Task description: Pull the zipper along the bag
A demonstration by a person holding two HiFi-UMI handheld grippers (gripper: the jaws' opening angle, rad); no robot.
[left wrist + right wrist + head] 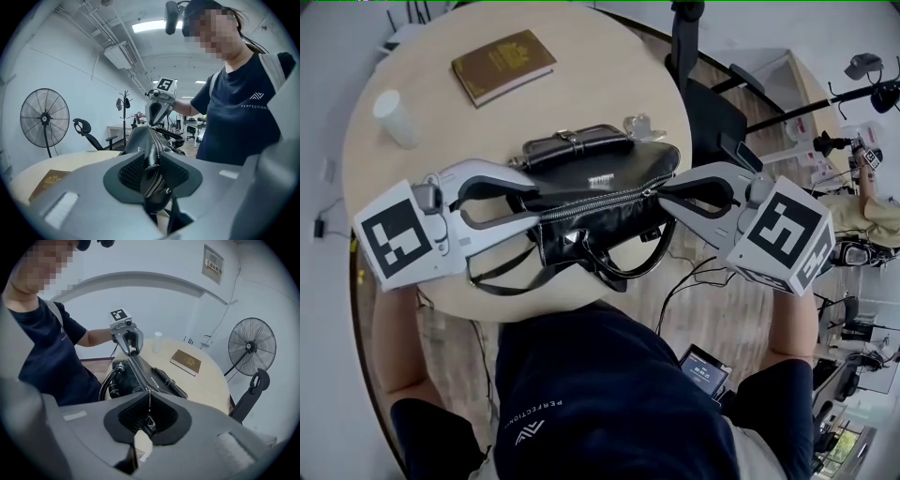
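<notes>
Bag [600, 187], black leather, lies on the round tabletop [441, 159] by its near edge, zipper [605, 201] on top running left to right. Left tool [534, 208] pinches the bag's left end. Right tool [666, 192] is pressed together on the zipper pull [149, 423] at the right end. Brown book [502, 66] and white cup [397, 118] sit farther back, apart from the bag.
</notes>
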